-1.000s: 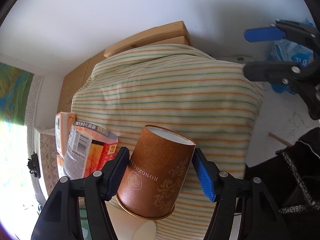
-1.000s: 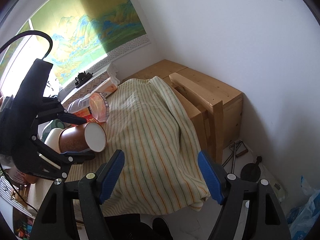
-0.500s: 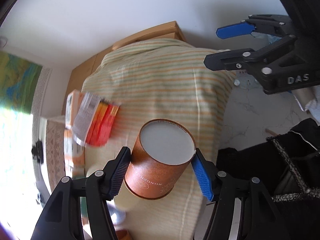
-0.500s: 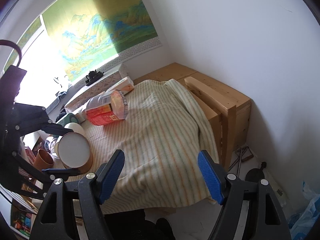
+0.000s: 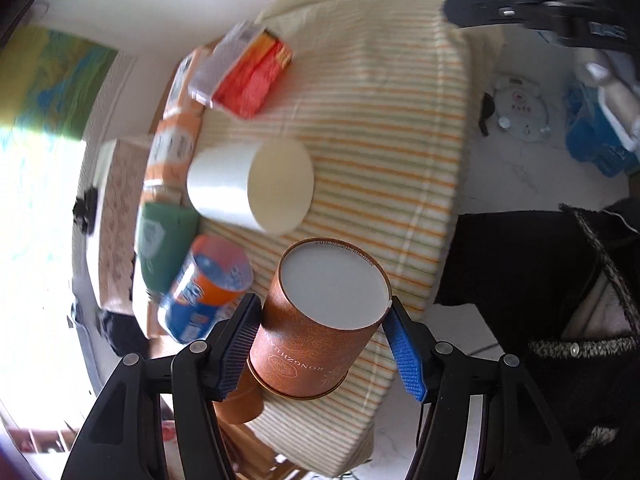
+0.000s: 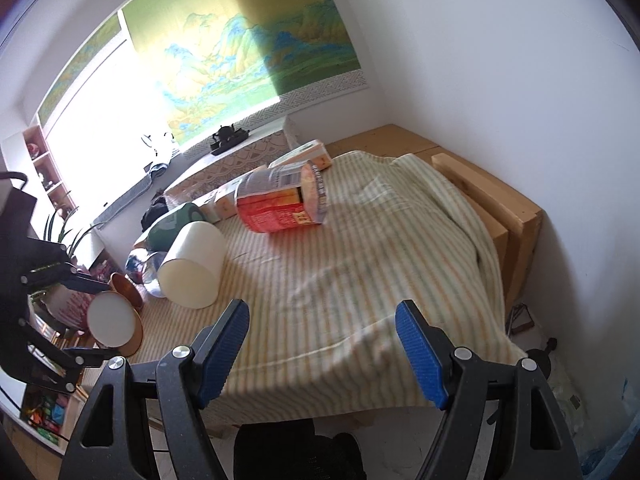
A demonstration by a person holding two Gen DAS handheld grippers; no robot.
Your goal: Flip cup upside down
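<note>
My left gripper (image 5: 322, 338) is shut on a brown paper cup (image 5: 316, 344) with gold print. The cup is tilted with its white flat bottom facing the camera and its gold rim toward me, held above the near edge of the striped cloth (image 5: 380, 128). In the right wrist view the same cup (image 6: 114, 322) shows at the far left, held by the left gripper (image 6: 86, 318). My right gripper (image 6: 322, 350) is open and empty above the front edge of the cloth; it also shows in the left wrist view (image 5: 516, 0) at the top right.
A large white cup (image 6: 192, 266) lies on its side on the cloth. A red snack pack (image 6: 284, 202), orange boxes (image 5: 172, 148), a green pouch (image 5: 164, 236) and a blue-orange can (image 5: 204, 288) lie along the far side. A second brown cup (image 5: 238, 402) sits below the gripper. A wooden frame (image 6: 496, 208) borders the right.
The left gripper has swung with the cup toward the near edge of the cloth and tilted further down. The white cup and can have come into its view. The right gripper stays open.
</note>
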